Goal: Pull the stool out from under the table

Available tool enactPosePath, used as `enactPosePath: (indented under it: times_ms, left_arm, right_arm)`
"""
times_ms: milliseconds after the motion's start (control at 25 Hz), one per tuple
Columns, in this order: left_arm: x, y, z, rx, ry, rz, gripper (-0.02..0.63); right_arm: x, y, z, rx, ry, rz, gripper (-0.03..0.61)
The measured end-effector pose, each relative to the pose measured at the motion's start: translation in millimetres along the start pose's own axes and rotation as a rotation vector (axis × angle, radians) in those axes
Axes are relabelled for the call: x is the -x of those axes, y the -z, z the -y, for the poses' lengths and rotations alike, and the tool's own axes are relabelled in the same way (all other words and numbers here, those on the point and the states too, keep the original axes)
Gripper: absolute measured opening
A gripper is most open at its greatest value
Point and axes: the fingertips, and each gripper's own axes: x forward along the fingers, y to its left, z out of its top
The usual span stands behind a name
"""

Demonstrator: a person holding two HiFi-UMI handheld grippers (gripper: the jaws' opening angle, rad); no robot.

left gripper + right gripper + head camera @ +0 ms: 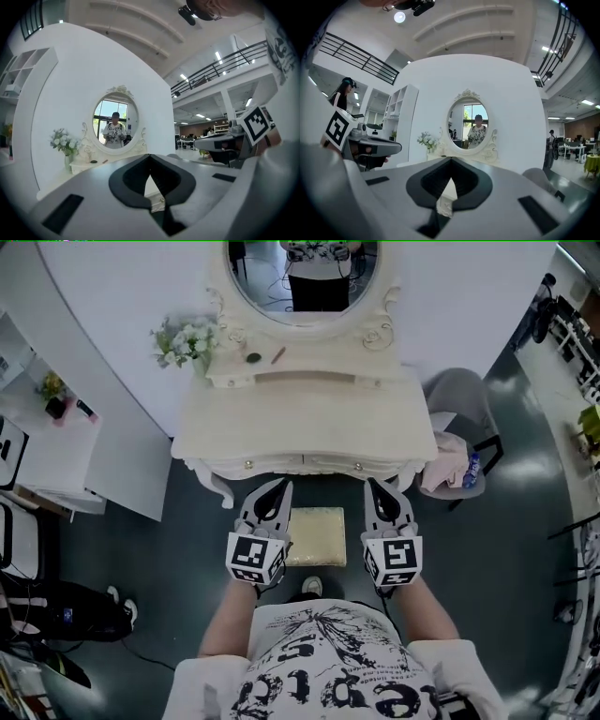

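Dark floor, with a white curved wall behind a cream dressing table (305, 427) that carries an oval mirror (305, 277) and a bunch of flowers (187, 341) at its back left corner.

- Stool (315, 536): the cream padded seat shows just on the near side of the table's front edge, centred on it. Its legs are hidden, and I cannot tell how much of it sits under the top.
- Left gripper (279, 489): hangs beside the seat's left edge, pointing at the table front. Its jaws are closed tip to tip with nothing between them.
- Right gripper (374, 487): mirrors this at the seat's right edge, also closed and empty.
- Neither claw touches the stool. Both gripper views look over the table top at the mirror, not down at the seat.
- A shoe (313, 586) sits on the near side of the stool, and a grey chair (457, 395) stands off the table's right end.

Step in hand, as I judge it: getting a hold before any pull.

- Part both claws first, then drop them to the seat's side edges and take matching grips left and right.
- Draw straight away from the table with even force on both sides. A one-sided tug would likely swing the stool into a table leg.
- Keep the pull low so the legs slide rather than tip.
- Step the feet back first, since the shoe lies in the stool's path.
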Motion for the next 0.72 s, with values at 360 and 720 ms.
enactPosePath:
  times_ms: [360,720]
  left_arm:
    - [-0.4,-48.4,-20.3,-0.065,-0.017,0.07,0.017]
    - [0.4,-53.0,-30.7,-0.056,-0.022,0.087,0.017]
  right_arm:
    - [-8.8,-38.0,-2.7,0.014,-0.003,0.067,0.015]
    - [-20.4,-46.0,-11.1,0.015,-0.02,0.071,0.015]
